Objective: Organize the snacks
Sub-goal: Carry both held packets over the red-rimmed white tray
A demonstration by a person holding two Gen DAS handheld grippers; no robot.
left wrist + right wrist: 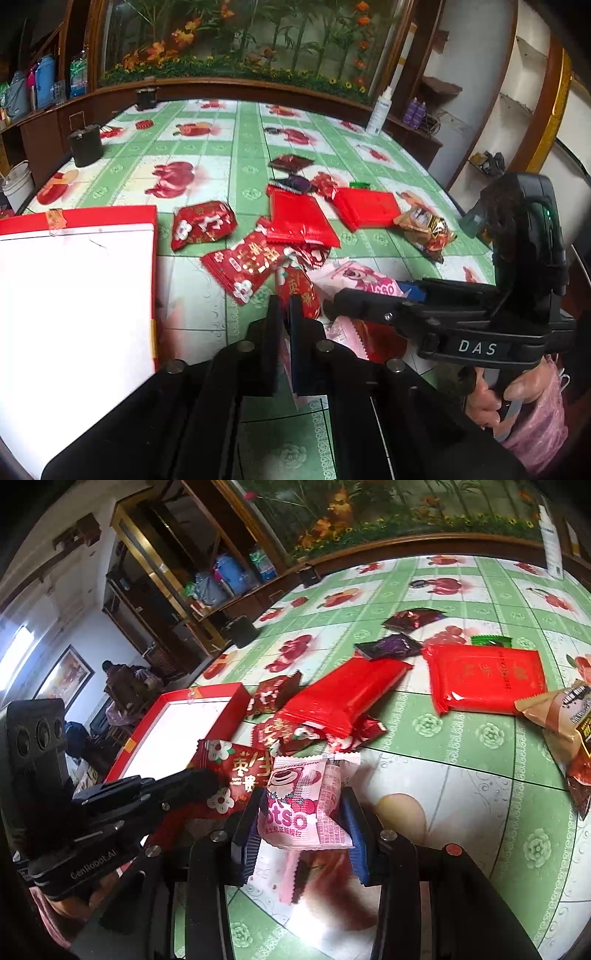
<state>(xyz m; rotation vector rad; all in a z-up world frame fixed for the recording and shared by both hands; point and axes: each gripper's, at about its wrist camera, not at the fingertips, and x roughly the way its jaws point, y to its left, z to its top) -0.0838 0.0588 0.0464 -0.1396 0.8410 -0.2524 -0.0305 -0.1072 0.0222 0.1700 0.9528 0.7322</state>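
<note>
My left gripper (283,314) is shut on a small red snack packet with gold characters (300,299), just right of the red-rimmed white box (74,295). My right gripper (301,812) is shut on a pink Lotso snack packet (303,805), held above the table; it reaches in from the right in the left wrist view (351,308). The left gripper (177,794) shows in the right wrist view with the red packet (236,775). Loose snacks lie on the table: a long red pack (299,218), a square red pack (365,206), a brown bag (424,229).
The table has a green-and-white fruit-print cloth (221,147). A black cup (86,146) stands at far left, a white spray bottle (380,110) at far right. Dark small packets (291,162) lie mid-table. Wooden shelves with bottles (44,85) stand behind the table.
</note>
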